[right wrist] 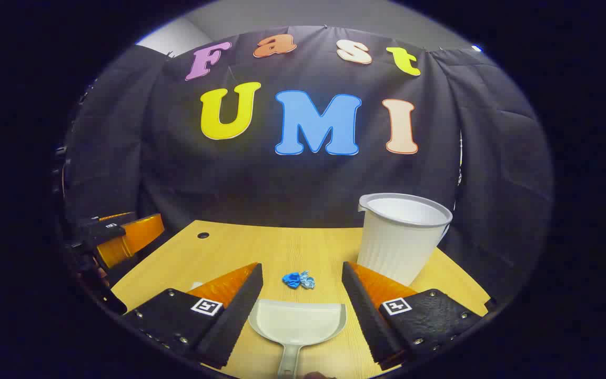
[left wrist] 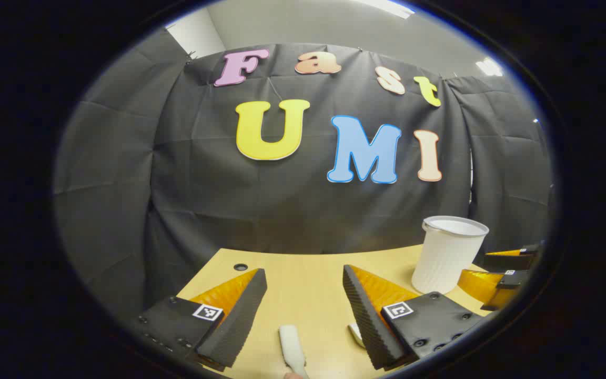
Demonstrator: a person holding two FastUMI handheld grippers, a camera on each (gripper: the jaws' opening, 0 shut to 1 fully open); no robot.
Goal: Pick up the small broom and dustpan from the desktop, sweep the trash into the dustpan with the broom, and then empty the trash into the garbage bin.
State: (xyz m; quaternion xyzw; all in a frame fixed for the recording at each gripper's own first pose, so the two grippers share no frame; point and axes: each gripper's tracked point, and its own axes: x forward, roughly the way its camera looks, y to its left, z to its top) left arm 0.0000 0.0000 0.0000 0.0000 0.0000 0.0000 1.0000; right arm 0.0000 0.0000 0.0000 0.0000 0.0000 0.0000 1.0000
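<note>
On the pale wooden counter [right wrist: 240, 247] one white ribbed plastic garbage bin [right wrist: 400, 237] was seen standing upright near the back right, and one small crumpled blue piece of trash [right wrist: 298, 280] lay just beyond the open mouth of one grey plastic dustpan [right wrist: 296, 321]. The dustpan lay flat between the fingers of the right claw [right wrist: 302, 302], which was spread wide and held nothing. The left claw [left wrist: 304, 310] was likewise spread wide and empty, with one white broom handle [left wrist: 291, 350] lying on the counter between its fingers, touched by neither.
</note>
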